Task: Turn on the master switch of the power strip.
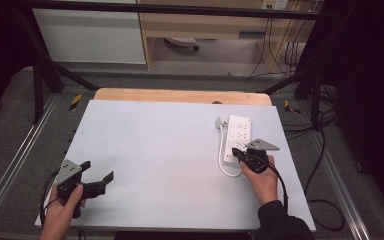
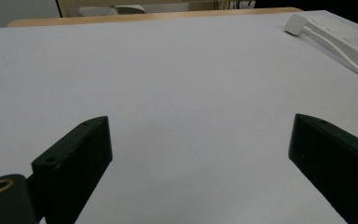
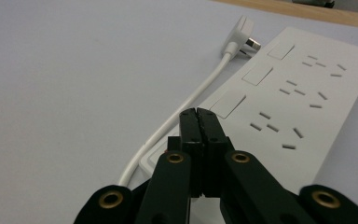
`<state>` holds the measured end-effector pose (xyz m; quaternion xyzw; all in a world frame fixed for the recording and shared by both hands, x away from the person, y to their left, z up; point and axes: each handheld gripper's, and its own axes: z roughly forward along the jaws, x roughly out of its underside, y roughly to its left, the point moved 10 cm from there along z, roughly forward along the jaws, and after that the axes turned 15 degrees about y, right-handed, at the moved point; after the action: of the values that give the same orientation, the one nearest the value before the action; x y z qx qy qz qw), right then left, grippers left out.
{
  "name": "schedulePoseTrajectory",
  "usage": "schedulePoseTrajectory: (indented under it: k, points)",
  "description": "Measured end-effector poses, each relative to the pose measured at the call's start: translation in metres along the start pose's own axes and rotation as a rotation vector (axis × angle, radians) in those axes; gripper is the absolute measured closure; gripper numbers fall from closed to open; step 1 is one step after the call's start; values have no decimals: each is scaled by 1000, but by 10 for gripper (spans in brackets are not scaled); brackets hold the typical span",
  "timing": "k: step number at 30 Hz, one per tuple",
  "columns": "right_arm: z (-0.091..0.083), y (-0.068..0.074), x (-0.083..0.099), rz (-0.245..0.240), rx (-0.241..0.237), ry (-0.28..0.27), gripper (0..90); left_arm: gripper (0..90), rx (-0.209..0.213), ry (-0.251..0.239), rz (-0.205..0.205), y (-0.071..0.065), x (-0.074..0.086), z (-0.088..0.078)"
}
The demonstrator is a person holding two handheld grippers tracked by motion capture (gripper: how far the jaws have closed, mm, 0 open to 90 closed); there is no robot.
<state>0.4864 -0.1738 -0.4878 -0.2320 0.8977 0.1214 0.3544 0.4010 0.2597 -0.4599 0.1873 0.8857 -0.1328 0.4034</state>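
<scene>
A white power strip (image 1: 237,140) lies on a pale grey table (image 1: 170,160), and every place below is given from that strip. In the high view it sits lengthwise, running away from the person. Its white cable (image 1: 223,155) leaves the near end, loops and runs up the strip's left side to a white plug (image 1: 220,121) lying flat on the table just beside the far left corner.

The right hand-held gripper (image 1: 237,151) is over the near end of the strip, held in the person's right hand (image 1: 260,175), whose dark sleeve (image 1: 280,222) comes in from the table's near edge. Its jaws are pressed together with nothing between them. In the right gripper view the closed tips (image 3: 199,122) sit above the strip's near left part, by the nearest of its rocker switches (image 3: 228,105); whether they touch the surface cannot be told.

The left hand-held gripper (image 1: 99,172) is well apart from the strip, far to its left near the table's near left corner, held in the left hand (image 1: 62,212). Its jaws are spread wide over bare table, holding nothing.
</scene>
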Motion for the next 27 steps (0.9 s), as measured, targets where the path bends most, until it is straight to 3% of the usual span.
schedulePoseTrajectory:
  k: [20, 24, 27]
  points:
    - [11, 3, 5, -17, 11, 40, 900, 62, -3, -7, 5, -1, -1, -2]
    - [11, 4, 6, -37, 37, 65, 900, 62, -4, -8, 3, 0, -1, -2]
    - [11, 5, 6, -21, 35, 70, 900, 62, -4, -7, 3, 0, -1, -2]
